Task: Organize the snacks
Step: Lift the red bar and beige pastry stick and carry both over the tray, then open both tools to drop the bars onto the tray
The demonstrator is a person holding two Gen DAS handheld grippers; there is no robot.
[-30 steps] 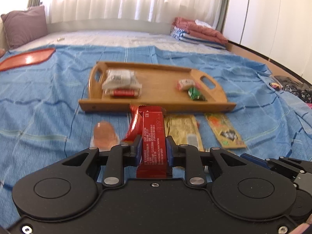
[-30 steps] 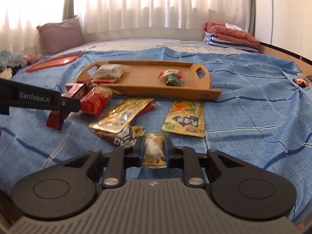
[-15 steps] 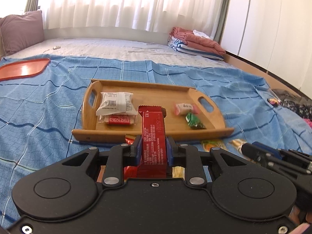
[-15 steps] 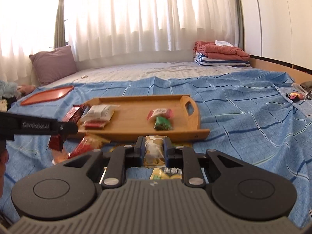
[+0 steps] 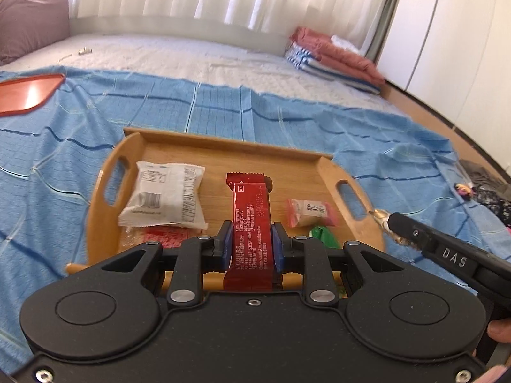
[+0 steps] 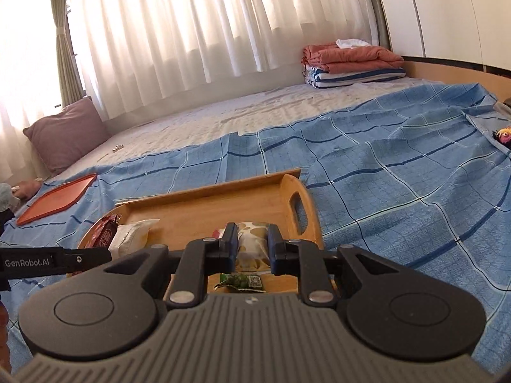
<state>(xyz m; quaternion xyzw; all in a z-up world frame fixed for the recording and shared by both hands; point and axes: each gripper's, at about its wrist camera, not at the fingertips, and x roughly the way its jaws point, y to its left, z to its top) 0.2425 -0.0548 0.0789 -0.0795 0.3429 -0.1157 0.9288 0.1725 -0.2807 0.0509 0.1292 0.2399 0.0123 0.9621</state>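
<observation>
My left gripper (image 5: 251, 242) is shut on a long red snack bar (image 5: 250, 220), held over the wooden tray (image 5: 223, 146). On the tray lie a white packet (image 5: 164, 198), a pink-and-white sweet (image 5: 311, 212), a green wrapper (image 5: 322, 236) and a red packet (image 5: 159, 239) under the white one. My right gripper (image 6: 253, 244) is shut on a beige spotted packet (image 6: 252, 241), above the same tray (image 6: 207, 204) near its right handle. That packet's tip (image 5: 380, 215) shows at the tray's right end in the left wrist view. The green wrapper (image 6: 241, 282) lies just below my right fingers.
The tray rests on a blue checked sheet (image 5: 64, 146) over a bed. An orange-red tray (image 5: 27, 94) lies far left. Folded blankets (image 5: 332, 54) and a purple pillow (image 6: 64, 134) sit at the back. A small toy (image 6: 503, 135) lies at the right edge.
Both grippers have travelled forward and up from the loose snacks on the sheet to over the wooden tray, each still holding its packet. The tray now fills the near view.
</observation>
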